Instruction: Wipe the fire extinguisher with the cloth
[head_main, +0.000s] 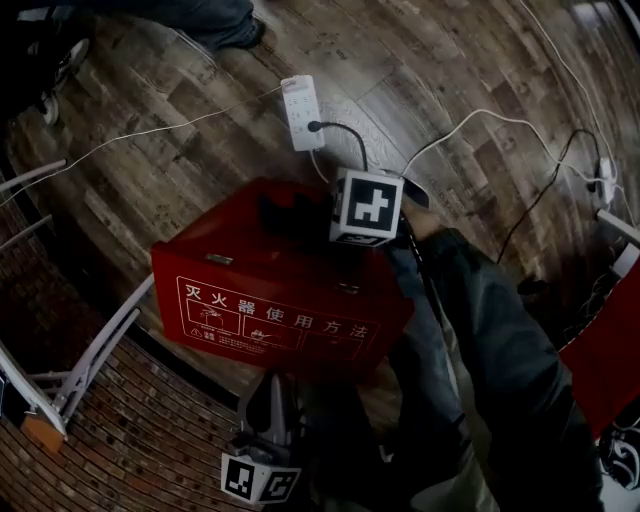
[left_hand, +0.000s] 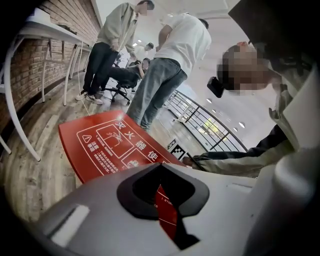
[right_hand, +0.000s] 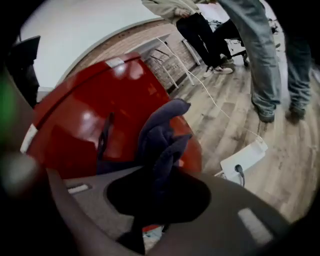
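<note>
The red box (head_main: 270, 300) has a smooth, glossy painted skin, probably sheet metal. At the box's top, the dark cloth (right_hand: 162, 140) looks soft and fleecy. Around the box the floor (head_main: 200, 150) is matt, grained wood. Beyond the box lies a smooth white plastic power strip (head_main: 300, 110).

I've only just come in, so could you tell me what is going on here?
A person is working with a handheld gripper in each hand at a red fire extinguisher box that stands on the wooden floor. The right gripper is clamped on a dark cloth and holds it at the top of the box, apparently for wiping. The left gripper is shut and sits close to the box's printed face. Other people stand in the background.
</note>
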